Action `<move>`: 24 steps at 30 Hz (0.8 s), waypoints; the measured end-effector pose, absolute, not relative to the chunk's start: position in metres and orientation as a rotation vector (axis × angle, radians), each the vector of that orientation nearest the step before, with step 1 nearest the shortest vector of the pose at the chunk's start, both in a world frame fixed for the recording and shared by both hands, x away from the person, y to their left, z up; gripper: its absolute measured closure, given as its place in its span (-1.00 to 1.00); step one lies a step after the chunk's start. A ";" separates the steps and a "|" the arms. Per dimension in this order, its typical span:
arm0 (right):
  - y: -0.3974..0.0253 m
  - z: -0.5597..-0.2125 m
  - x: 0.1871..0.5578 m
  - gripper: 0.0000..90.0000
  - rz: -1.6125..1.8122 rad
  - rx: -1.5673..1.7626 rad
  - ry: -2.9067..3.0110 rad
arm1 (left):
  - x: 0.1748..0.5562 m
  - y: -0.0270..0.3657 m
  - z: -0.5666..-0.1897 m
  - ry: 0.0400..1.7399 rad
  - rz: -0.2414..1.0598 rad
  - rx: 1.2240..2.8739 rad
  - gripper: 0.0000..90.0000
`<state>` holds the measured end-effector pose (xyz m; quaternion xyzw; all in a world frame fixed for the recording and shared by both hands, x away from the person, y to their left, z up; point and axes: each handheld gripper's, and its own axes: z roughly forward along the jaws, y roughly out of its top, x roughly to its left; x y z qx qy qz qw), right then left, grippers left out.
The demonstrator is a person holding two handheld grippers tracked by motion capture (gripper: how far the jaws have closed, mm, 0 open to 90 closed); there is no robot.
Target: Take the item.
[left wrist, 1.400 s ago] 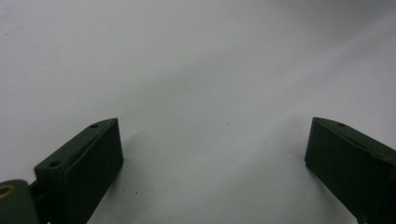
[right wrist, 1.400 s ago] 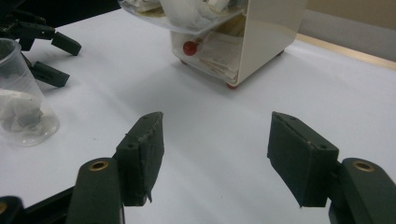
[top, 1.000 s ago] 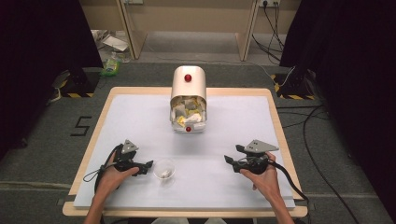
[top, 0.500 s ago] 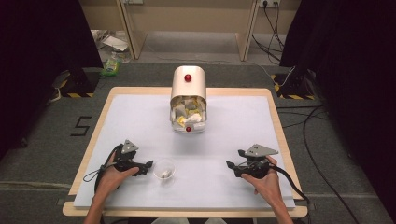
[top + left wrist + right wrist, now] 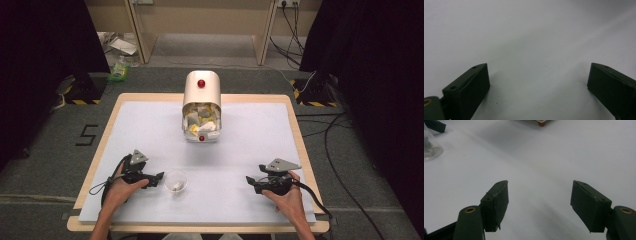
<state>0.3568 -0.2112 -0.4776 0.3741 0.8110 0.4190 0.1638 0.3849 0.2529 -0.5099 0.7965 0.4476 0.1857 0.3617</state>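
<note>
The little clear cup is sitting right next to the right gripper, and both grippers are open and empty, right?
Not quite. The little clear cup sits next to the left gripper, not the right gripper, as the high view shows. The rest holds: in the two gripper views both grippers are open, with nothing between their fingers.

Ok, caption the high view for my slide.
Two open hand-held grippers, left and right, rest on a white table near a small clear cup.
</note>
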 end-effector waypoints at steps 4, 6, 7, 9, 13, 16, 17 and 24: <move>-0.218 -0.480 0.355 -0.32 1.193 1.096 2.304 | 0.385 0.253 -0.510 1.153 0.478 2.051 -0.93; -0.220 -0.479 0.354 -0.36 1.187 1.092 2.297 | 0.385 0.253 -0.510 1.153 0.478 2.051 -0.93; -0.221 -0.479 0.353 -0.36 1.191 1.092 2.293 | 0.385 0.253 -0.510 1.153 0.479 2.052 -0.93; -0.223 -0.480 0.351 -0.36 1.200 1.094 2.293 | 0.385 0.253 -0.510 1.153 0.479 2.051 -0.93; -0.228 -0.482 0.348 -0.36 1.189 1.100 2.289 | 0.385 0.253 -0.510 1.153 0.480 2.052 -0.93; -0.232 -0.482 0.345 -0.38 1.196 1.107 2.287 | 0.385 0.253 -0.510 1.153 0.479 2.052 -0.93; -0.233 -0.483 0.345 -0.40 1.191 1.110 2.291 | 0.385 0.253 -0.510 1.153 0.479 2.052 -0.93; -0.229 -0.488 0.337 -0.45 1.131 1.069 2.336 | 0.385 0.253 -0.510 1.153 0.480 2.052 -0.93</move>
